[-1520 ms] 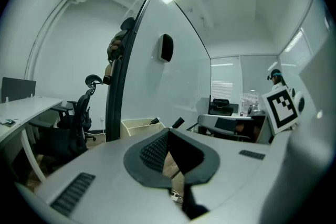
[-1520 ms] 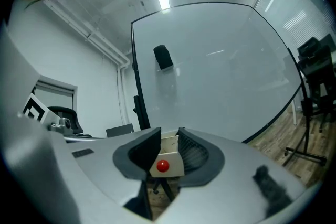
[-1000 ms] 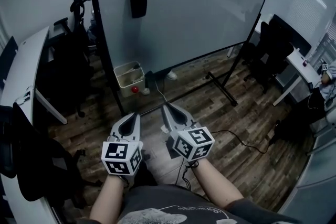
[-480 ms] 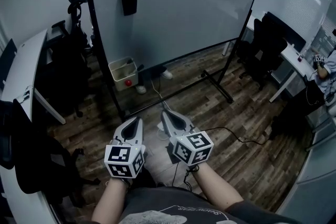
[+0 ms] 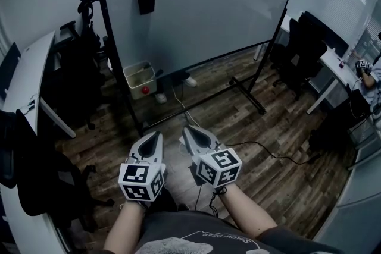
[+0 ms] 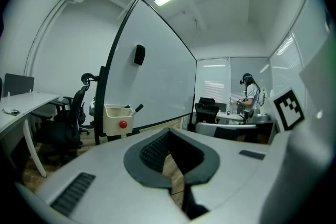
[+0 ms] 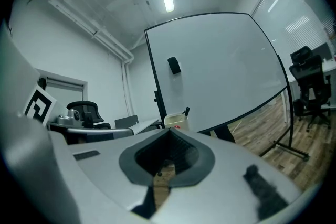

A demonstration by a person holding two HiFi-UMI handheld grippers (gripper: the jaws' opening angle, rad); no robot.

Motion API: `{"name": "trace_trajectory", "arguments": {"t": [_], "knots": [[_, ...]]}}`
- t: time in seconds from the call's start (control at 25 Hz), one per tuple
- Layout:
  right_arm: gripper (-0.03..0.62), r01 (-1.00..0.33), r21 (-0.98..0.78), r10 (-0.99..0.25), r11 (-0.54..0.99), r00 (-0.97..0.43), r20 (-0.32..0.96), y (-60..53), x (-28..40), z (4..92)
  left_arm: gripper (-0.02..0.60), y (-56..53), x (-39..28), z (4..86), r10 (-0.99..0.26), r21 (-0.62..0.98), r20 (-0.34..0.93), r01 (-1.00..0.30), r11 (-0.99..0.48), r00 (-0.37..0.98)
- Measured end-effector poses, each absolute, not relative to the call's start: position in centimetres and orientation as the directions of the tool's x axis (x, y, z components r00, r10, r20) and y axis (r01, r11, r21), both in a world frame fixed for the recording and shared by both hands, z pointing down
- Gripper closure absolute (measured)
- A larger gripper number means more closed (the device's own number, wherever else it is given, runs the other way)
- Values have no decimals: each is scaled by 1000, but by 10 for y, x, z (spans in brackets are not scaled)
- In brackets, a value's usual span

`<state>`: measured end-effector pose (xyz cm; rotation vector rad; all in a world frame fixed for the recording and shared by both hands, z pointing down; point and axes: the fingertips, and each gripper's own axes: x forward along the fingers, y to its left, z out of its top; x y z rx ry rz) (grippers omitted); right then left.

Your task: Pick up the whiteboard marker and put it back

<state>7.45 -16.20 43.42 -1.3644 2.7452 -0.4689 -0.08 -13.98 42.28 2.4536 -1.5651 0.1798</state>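
**Both claws shut and empty, marker-like stick in the box at the board**

A large whiteboard [image 5: 202, 3] on a rolling frame fills the far side of the room, above a wooden floor [image 5: 286, 187]. A cream box [image 5: 139, 75] hangs at the foot of the frame's left post. The left claw [image 5: 155, 135] and the right claw [image 5: 188, 129] are held low and side by side in front of the person, well apart from the box. Each has its jaws closed tip to tip with nothing between them. A dark stick [image 6: 137, 108], likely the whiteboard marker, pokes up at a slant from the box's right edge.

This fits the marker waiting to be picked up, or already put back in the box. Either way, good handling means keeping both claws level and clear of the frame's foot [image 5: 250, 95] and the cable [image 5: 262, 150]. The box should be kept in both gripper views.
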Motion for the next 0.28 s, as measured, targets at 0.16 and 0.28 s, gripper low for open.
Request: {"name": "trace_trajectory", "arguments": {"t": [0.16,0.28], "knots": [[572,-778,-291,-790,557,-605,102,-164,76,436,568,-140,0,425,-875,123,229,-904,-409,427],[572,-778,-295,-791,555,-604,102,-165,75,437,568,-141,-1,426,-876,125,230,-906,-405,424]]}}
